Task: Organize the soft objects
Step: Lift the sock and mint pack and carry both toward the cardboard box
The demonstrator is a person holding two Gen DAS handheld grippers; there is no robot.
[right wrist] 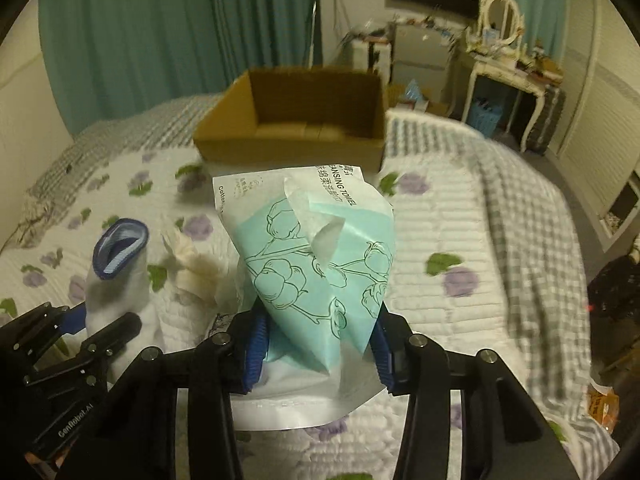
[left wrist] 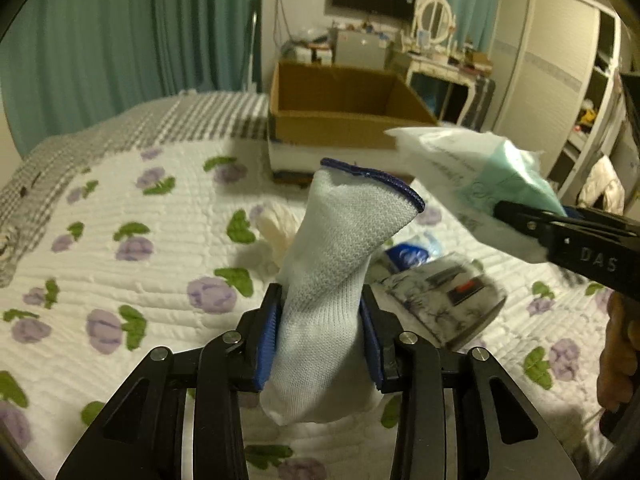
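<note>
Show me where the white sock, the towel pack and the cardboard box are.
white sock [left wrist: 324, 280]: left wrist view, middle of its knitted body.
towel pack [right wrist: 304, 264]: right wrist view, its green printed front.
cardboard box [right wrist: 288, 152]: right wrist view, its front wall.

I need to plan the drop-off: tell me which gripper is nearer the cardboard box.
Right, by a hedged margin. The right gripper, shut on the towel pack, reaches toward the cardboard box. The left gripper, holding the sock, sits further back.
</note>
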